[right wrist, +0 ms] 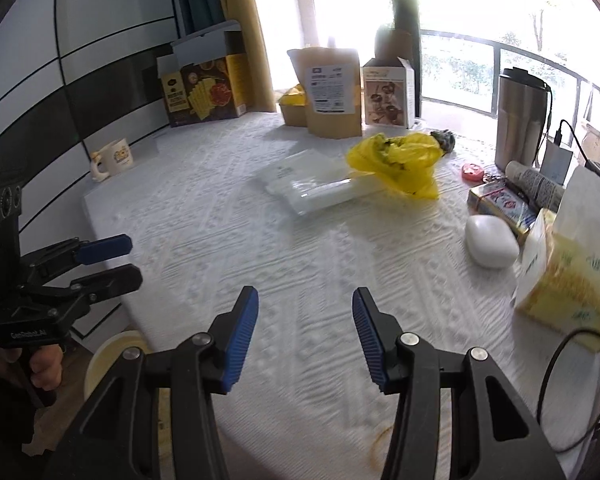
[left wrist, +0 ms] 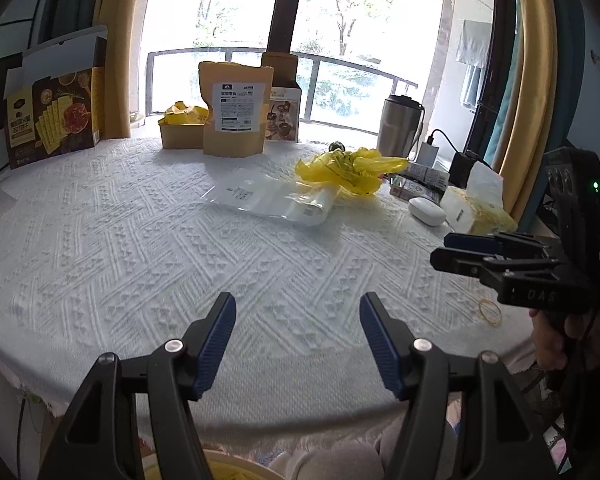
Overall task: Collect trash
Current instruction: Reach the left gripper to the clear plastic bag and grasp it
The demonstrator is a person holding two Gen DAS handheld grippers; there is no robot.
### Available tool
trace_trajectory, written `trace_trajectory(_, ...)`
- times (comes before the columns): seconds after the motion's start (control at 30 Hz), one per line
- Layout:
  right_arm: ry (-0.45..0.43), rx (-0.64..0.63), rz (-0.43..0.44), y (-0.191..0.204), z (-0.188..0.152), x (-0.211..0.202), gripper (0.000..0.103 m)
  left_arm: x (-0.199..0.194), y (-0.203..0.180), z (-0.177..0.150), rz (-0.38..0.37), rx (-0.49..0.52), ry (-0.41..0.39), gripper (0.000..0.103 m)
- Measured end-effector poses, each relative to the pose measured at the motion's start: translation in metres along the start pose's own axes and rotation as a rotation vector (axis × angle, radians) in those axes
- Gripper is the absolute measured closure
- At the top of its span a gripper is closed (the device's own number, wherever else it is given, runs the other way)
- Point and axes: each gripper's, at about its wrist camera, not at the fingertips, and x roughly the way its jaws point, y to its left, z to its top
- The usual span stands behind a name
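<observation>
Presently crumpled yellow bag (left wrist: 350, 170) lies mid-table, touching clear plastic packets (left wrist: 272, 198), well ahead of both tongs. Left tongs (left wrist: 298, 344) spread, empty. Right tongs (right wrist: 305, 342) spread, empty. Advise approaching low, pinching bag's bunched top, sparing white case (right wrist: 492, 246) nearby.

**Colours and patterns on the table**

Tablecloth (left wrist: 140, 240): white, raised zigzag weave. Crumpled bag (left wrist: 352, 170): bright yellow. Flat pouch (left wrist: 268, 198): clear, white label. Standing pouch (left wrist: 236, 110): kraft brown. Cracker box (left wrist: 56, 104): dark brown, yellow print. Gripper pads (left wrist: 216, 348): blue, ribbed.
</observation>
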Motion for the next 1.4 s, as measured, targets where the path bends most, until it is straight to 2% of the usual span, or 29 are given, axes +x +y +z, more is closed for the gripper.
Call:
trace_trajectory(0.3,-0.031,0.015,-0.057,-0.034,0.039,0.024,0.056,0.036,0.006,0.028,0.000,0.021,0.013,0.039)
trace_trajectory(0.4,-0.043,0.038,-0.079,-0.046,0.056,0.036,0.048,0.050,0.010,0.038,-0.002,0.010,0.027,0.039)
trace_trajectory(0.57,-0.041,0.112,-0.065,-0.070,0.077,0.055,0.046,0.071,0.022,0.051,-0.010,-0.036,0.045,0.039)
trace_trajectory(0.77,-0.020,0.153,-0.122,-0.090,0.095,0.084,0.046,0.094,0.029,0.063,-0.006,-0.041,0.064,0.039)
trace_trajectory(0.87,-0.021,0.179,-0.122,-0.100,0.103,0.094,0.038,0.109,0.030,0.071,-0.011,-0.029,0.096,0.039)
trace_trajectory(0.93,-0.031,0.185,-0.122,-0.104,0.109,0.098,0.037,0.118,0.031,0.075,0.004,-0.028,0.111,0.039)
trace_trajectory(1.1,-0.057,0.190,-0.116,-0.105,0.114,0.102,0.037,0.129,0.022,0.086,-0.024,-0.013,0.104,0.039)
trace_trajectory(1.13,-0.063,0.181,-0.116,-0.104,0.114,0.103,0.040,0.132,0.019,0.088,-0.032,-0.007,0.102,0.039)
trace_trajectory(1.17,-0.055,0.170,-0.117,-0.102,0.113,0.104,0.058,0.137,0.015,0.089,-0.042,-0.001,0.107,0.039)
trace_trajectory(1.2,-0.036,0.160,-0.125,-0.100,0.113,0.107,0.084,0.142,0.011,0.089,-0.043,0.006,0.119,0.039)
trace_trajectory(1.23,-0.025,0.153,-0.134,-0.099,0.111,0.109,0.096,0.147,0.006,0.090,-0.049,0.018,0.131,0.039)
trace_trajectory(1.3,-0.020,0.147,-0.136,-0.097,0.107,0.108,0.101,0.156,-0.003,0.088,-0.061,0.045,0.149,0.039)
trace_trajectory(1.4,-0.047,0.142,-0.145,-0.095,0.102,0.094,0.102,0.168,-0.011,0.088,-0.063,0.068,0.199,0.039)
